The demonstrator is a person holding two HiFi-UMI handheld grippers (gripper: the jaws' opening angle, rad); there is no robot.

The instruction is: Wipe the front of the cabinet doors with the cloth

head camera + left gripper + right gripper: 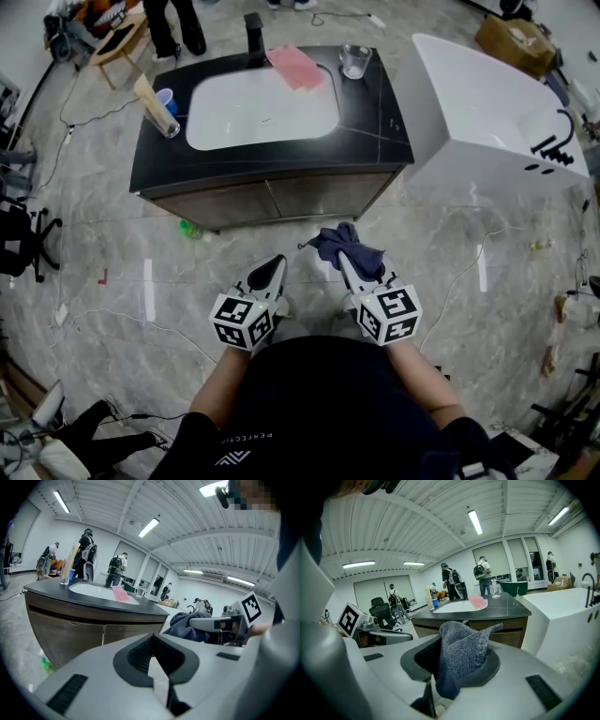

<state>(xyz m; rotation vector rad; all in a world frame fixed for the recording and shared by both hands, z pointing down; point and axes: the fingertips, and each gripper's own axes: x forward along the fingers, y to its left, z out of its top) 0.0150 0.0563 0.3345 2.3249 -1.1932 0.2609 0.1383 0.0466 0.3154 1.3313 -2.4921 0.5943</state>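
The right gripper (457,665) was clamped on a dark blue cloth (461,648), which bunched up out of its closed jaws. The left gripper (157,663) was empty, its jaws pressed together. Both were held side by side close to the person's body, pointing at the cabinet doors (272,199) but well apart from them. The two brown doors sat closed under a black counter (375,141) with a white sink (262,108). A pink rag (296,66) lay at the sink's back edge near a glass (355,61), and a blue cup (166,97) stood at the left. A green bottle (191,229) lay on the floor (112,234) by the cabinet's left corner. A white tub (487,112) stood to the right.
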